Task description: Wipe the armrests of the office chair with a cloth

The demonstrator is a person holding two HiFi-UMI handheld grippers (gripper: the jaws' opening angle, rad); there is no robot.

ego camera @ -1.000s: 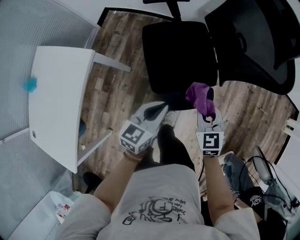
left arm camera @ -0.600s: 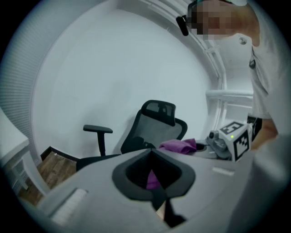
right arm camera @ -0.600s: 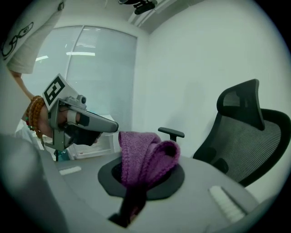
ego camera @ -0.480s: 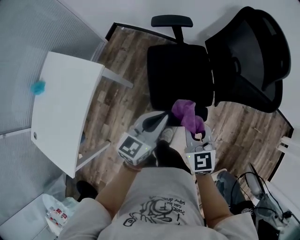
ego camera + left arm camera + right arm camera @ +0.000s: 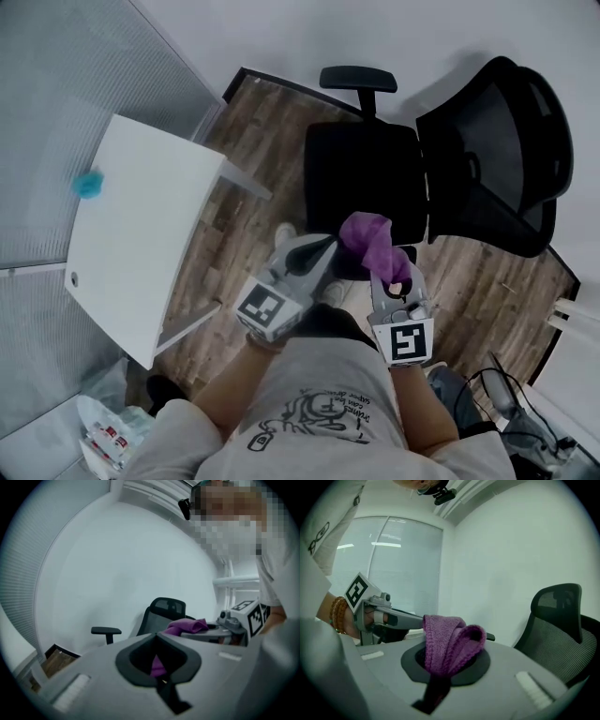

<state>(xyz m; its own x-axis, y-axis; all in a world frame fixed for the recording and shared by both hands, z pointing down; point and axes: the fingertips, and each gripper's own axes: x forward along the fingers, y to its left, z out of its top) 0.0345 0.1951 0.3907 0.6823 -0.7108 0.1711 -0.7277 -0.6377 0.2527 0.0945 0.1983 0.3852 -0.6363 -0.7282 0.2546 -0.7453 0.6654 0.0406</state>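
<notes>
Wood floor carries a black office chair, its mesh backrest turned to the right. A white counter stands left of the chair, apart from it, bearing one small blue object. Cables lie on the floor at lower right. Both grippers are held over the seat's near edge; the seat lies between them and the far armrest. Right gripper: jaws clamped on the purple cloth, which bunches in a fold above them, well apart from that armrest. Left gripper: jaws closed together, gripping nothing, tip just beside the cloth.
</notes>
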